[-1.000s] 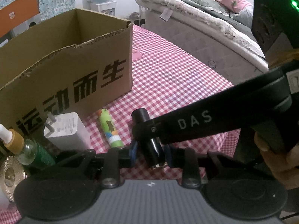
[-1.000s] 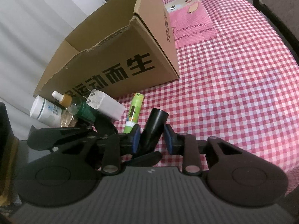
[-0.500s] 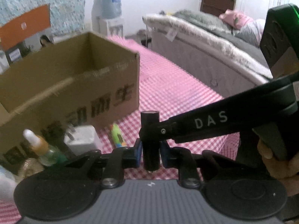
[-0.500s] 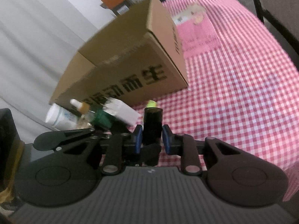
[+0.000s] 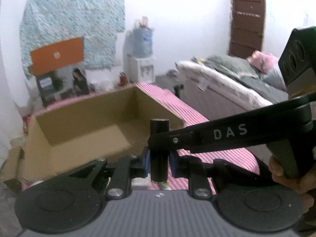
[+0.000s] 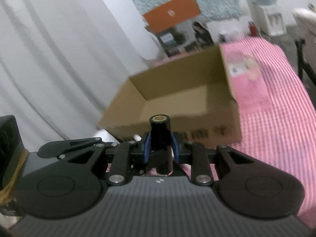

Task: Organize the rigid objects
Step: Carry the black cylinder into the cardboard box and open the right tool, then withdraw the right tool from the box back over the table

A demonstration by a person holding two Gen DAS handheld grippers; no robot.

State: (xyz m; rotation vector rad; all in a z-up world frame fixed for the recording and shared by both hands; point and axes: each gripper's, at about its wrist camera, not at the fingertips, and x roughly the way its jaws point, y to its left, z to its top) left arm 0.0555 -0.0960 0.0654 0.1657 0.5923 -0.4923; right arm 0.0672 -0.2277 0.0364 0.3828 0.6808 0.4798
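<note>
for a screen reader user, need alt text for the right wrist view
The right gripper is shut on an upright black cylinder, held between blue pads in front of an open, empty-looking cardboard box. The box sits on a pink checked tablecloth, with a white curtain to the left; the view is motion-blurred.

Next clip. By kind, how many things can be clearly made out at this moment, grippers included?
black cylinder: 1
cardboard box: 1
grippers: 2 (left gripper, right gripper, both shut on the black cylinder)
Total: 4
Small items below the jaws are too hidden to count.
</note>
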